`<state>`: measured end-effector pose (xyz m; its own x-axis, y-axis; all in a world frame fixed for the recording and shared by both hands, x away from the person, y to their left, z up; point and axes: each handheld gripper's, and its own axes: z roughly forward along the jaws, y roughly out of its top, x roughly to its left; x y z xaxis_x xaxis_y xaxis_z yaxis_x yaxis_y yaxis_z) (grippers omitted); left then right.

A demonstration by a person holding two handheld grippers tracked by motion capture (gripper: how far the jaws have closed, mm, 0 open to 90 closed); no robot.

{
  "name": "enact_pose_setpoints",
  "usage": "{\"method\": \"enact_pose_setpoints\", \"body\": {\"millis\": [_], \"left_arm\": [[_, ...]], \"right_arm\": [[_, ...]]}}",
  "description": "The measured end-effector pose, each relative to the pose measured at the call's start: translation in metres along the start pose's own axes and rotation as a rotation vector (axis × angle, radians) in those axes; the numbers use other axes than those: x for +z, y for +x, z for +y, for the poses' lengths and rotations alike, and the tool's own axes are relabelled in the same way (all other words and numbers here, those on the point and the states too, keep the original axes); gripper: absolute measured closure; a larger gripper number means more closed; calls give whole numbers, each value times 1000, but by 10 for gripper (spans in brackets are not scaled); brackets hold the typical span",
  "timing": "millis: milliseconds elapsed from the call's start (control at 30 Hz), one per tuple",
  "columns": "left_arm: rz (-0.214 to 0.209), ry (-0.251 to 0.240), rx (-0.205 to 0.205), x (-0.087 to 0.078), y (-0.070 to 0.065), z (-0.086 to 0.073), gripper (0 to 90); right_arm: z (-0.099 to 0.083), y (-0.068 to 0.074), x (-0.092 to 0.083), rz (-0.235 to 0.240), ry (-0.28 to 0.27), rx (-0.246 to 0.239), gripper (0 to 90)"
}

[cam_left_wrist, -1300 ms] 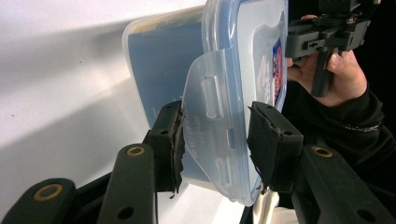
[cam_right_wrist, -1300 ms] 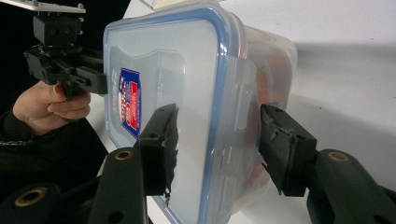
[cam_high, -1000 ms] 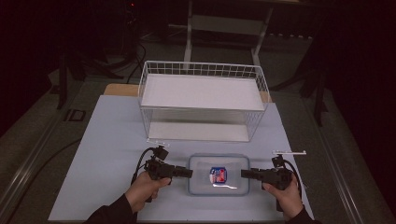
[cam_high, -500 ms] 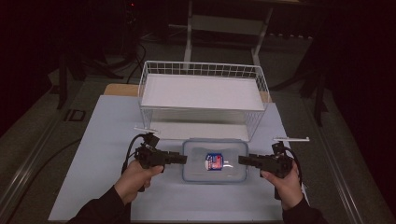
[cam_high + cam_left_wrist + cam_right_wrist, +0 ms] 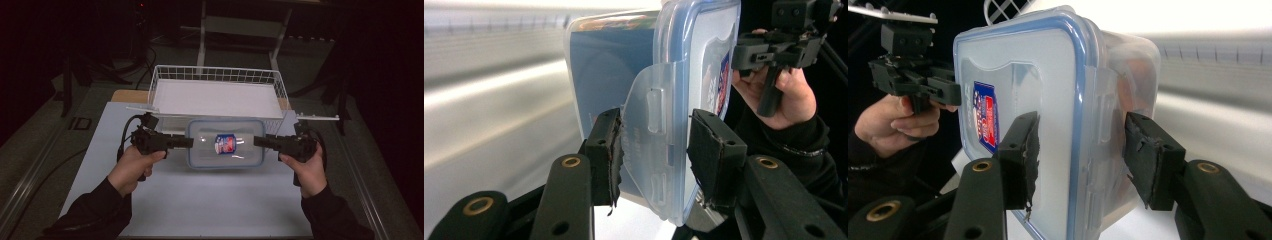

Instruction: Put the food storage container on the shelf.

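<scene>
The white-topped counter (image 5: 210, 200) fills the high view, and at its twelve o'clock end stands the white wire basket (image 5: 216, 75) with a flat white floor and nothing seen inside it. Just in front of the basket's near wall, at the centre of the counter, is the clear rectangular plastic food box with a blue-rimmed snap lid and a red-and-blue label (image 5: 225, 144). It seems to be lifted off the counter, though the high view alone does not settle that, and it is not yet over the basket rim.

Two hands carry it between them. The left claw (image 5: 188, 142) comes in from nine o'clock; in the left gripper view (image 5: 655, 150) its padded jaws sit either side of the box's end latch and lid edge, pinching it, with a little gap visible at the lid-side pad. The right claw (image 5: 258, 141) comes in from three o'clock; in the right gripper view (image 5: 1082, 152) its jaws straddle the opposite end latch, pinching the box likewise, the far pad looking slightly off the wall.

As a judgement: the grasp and lift look done, and the travel toward the basket is partway. Left to do: raise the box above the near wire wall, carry it toward twelve o'clock, set it on the basket floor and spread both claws.
</scene>
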<state>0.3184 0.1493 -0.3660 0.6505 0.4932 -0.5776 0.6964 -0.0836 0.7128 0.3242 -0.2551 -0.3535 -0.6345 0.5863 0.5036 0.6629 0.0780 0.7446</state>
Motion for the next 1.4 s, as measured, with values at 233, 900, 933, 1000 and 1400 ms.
{"method": "enact_pose_setpoints", "body": {"millis": [233,900,933,1000,1400], "left_arm": [[18,-37,18,-14,-4,34,574],[58,-84,-45,-2,32,99,566],[64,-80,-44,-1,33,101,566],[66,-73,-49,1,37,105,565],[44,-118,-104,6,55,108,557]], "right_arm": [[37,8,1,6,-32,-17,491],[105,-21,26,-22,-78,32,487],[105,-24,27,-22,-80,44,487],[106,-29,30,-24,-80,52,486],[111,-39,39,-31,-79,80,493]]}}
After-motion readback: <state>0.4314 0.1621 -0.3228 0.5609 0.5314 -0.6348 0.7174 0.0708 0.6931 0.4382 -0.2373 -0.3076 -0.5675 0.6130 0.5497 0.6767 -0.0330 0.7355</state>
